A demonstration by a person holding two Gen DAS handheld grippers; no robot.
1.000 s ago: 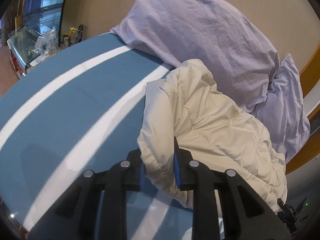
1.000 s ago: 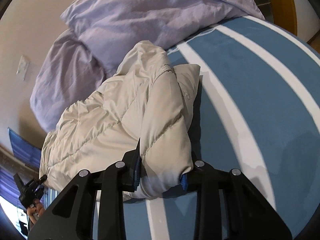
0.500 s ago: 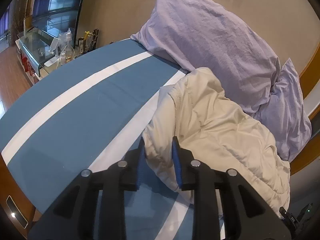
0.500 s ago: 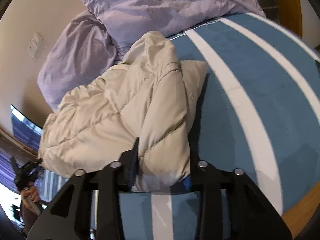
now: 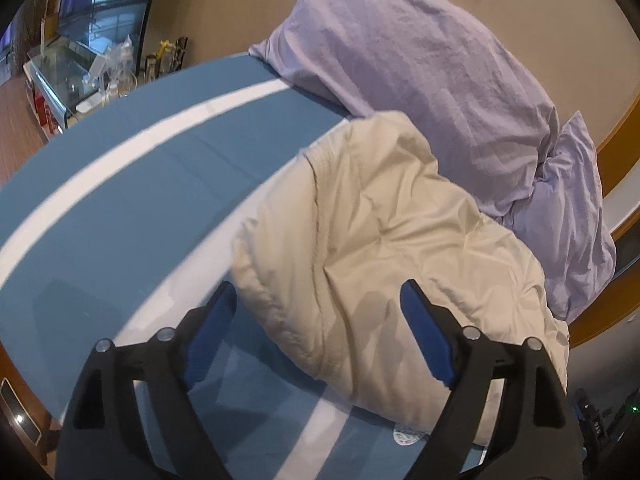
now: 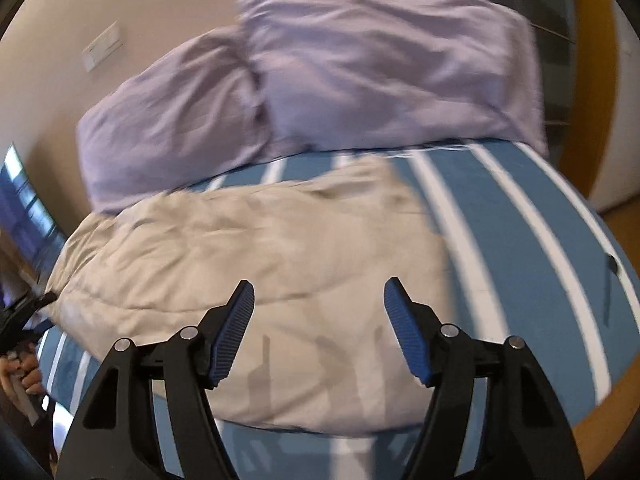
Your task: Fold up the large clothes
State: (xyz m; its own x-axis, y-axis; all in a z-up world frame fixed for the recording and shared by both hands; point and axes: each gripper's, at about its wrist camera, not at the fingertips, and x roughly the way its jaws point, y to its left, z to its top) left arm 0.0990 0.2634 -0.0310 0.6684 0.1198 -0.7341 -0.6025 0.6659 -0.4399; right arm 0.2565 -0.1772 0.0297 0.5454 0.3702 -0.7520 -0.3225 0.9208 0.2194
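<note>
Lying folded, jacket (image 5: 384,248) edge sits between spread left gripper (image 5: 316,320) jaws.

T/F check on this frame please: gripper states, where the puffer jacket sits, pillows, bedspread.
1. The left gripper is shut on the jacket. False: its jaws stand wide open, holding nothing.
2. The right gripper is open. True.
3. The cream puffer jacket lies on the blue bedspread with white stripes. True.
4. The pillows are blue. False: both are lavender, bunched at the head of the bed.
5. The jacket hangs lifted clear of the bed. False: it rests bundled on the bedspread, below both grippers.
</note>
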